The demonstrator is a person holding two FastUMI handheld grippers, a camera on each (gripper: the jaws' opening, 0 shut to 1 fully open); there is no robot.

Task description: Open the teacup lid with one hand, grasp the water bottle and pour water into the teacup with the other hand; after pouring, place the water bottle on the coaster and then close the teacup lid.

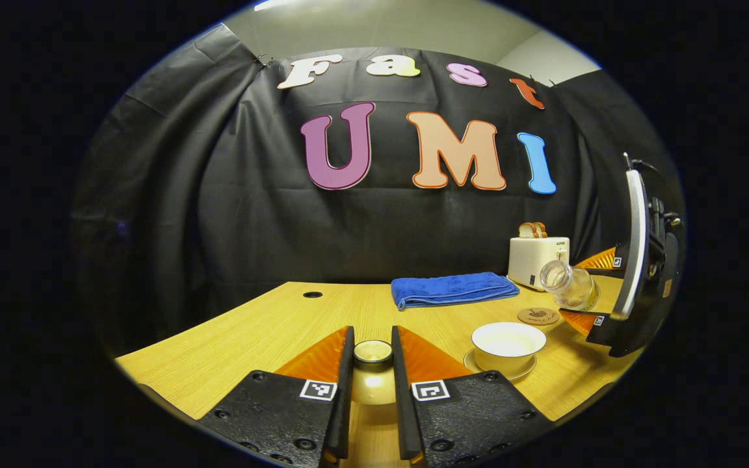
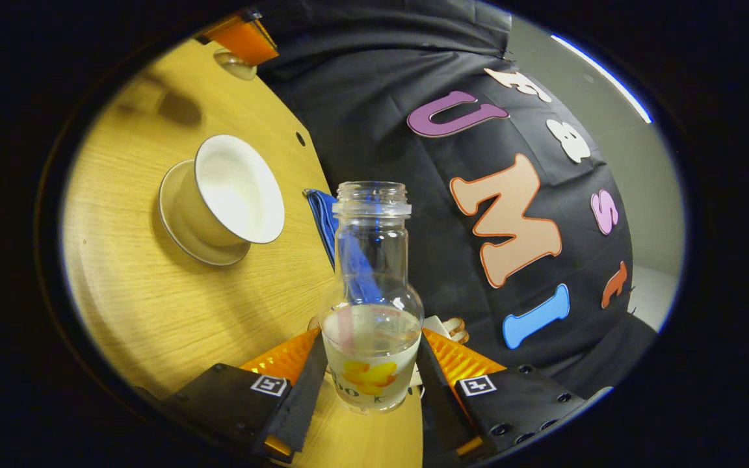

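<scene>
Lid (image 1: 372, 351) in left jaws, tilted bottle (image 2: 372, 305), towel (image 1: 452, 288), toaster (image 1: 537, 259)

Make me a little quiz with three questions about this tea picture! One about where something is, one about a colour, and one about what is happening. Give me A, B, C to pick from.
1. Where is the teacup lid?
A. On the teacup
B. Between the left gripper's fingers
C. On the towel

2. What colour is the folded towel?
A. Blue
B. Red
C. Green

3. How is the water bottle held?
A. Standing on the coaster
C. Lying on the table
B. Tipped toward the teacup in the right gripper

Answers:
1. B: the left gripper pinches the lid's knob, and the teacup stands open on its saucer.
2. A: the towel behind the teacup is blue.
3. B: the right gripper clamps the bottle's base, its mouth leans toward the teacup, and the coaster lies bare.
</scene>
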